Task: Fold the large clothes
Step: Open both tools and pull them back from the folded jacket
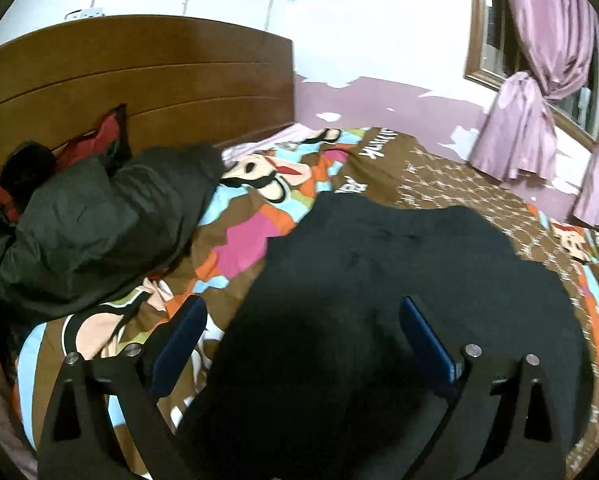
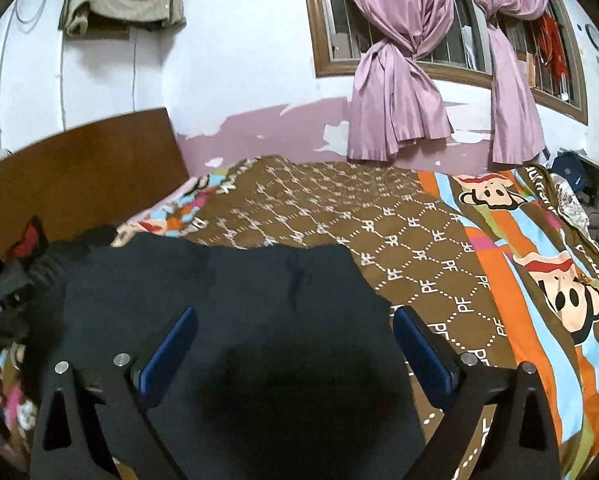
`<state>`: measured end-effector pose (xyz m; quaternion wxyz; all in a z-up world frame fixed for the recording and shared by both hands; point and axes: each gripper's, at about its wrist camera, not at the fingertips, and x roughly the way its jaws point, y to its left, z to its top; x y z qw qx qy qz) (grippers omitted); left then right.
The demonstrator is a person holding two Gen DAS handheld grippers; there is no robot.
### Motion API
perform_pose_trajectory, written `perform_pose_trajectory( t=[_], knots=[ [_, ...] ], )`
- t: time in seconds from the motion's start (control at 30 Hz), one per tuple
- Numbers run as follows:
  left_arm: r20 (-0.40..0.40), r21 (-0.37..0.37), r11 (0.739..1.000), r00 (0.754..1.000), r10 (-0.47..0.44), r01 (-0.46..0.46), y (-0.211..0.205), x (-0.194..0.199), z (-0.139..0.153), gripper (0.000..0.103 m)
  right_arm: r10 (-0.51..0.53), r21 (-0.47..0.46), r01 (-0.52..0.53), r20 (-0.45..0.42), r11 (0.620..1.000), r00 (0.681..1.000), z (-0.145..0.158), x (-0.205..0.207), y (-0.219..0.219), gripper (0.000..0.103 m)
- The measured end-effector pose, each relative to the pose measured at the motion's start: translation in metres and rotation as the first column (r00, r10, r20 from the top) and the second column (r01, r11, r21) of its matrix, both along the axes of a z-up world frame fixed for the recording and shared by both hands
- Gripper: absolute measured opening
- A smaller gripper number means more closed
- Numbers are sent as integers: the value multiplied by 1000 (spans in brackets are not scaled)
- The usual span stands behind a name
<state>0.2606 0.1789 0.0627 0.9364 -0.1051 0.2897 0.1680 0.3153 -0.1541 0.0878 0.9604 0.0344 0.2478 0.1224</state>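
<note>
A large dark navy, near-black cloth garment (image 1: 399,280) (image 2: 227,296) lies spread flat on the bed's brown cartoon-monkey-print bedspread (image 1: 439,164) (image 2: 379,216), far edge wavy, w/ faint creases near the middle. Left gripper (image 1: 303,316) hovers over its left part, 2 blue-padded jaws wide apart, holding nothing. Right gripper (image 2: 293,328) sits over the right part, jaws likewise wide & empty. A crumpled dark green puffy jacket (image 1: 91,220) lies near the brown wooden headboard (image 1: 139,76), beside the garment.

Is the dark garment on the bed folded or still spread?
Spread: the dark garment lies flat on the bedcover. Whether it is doubled over, I cannot tell.
</note>
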Motion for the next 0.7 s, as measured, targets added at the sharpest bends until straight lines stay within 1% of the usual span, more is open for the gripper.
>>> perform_pose_trajectory(
  t=[0.1,0.2,0.27,0.33,0.4,0.47,0.53,0.57,0.6,0.67,0.7],
  knots=[
    [26,-7,999,999,-33,33,-11,-10,18,95,13,9,-13,9,1000,1000,17,-17,9,99],
    [46,3,997,996,-74,74,-24,-22,39,97,40,18,-40,10,999,999,35,-32,14,99],
    [63,12,996,994,-91,90,-32,-33,52,97,88,25,-88,7,996,996,47,-40,19,101],
    [80,18,995,991,-104,103,-38,-44,65,98,168,56,-168,-6,984,986,57,-46,20,103],
    [92,26,994,989,-112,110,-41,-53,75,98,241,62,-238,-42,969,970,68,-49,24,103],
    [101,30,992,987,-127,125,-44,-62,86,98,274,29,-272,-91,962,957,75,-53,29,103],
    [115,37,989,983,-146,142,-48,-71,97,98,298,-5,-303,-169,953,939,81,-56,35,103],
    [126,44,989,981,-147,142,-51,-76,104,98,308,-1,-314,-201,949,930,83,-58,38,103],
    [133,49,989,980,-147,142,-52,-80,109,98,326,23,-332,-256,943,910,86,-58,40,103],
    [147,56,988,977,-153,146,-56,-89,118,98,345,76,-338,-301,938,889,87,-61,39,103],
    [150,57,987,976,-157,150,-57,-94,122,98,341,98,-327,-309,940,888,88,-66,38,103]
  ],
)
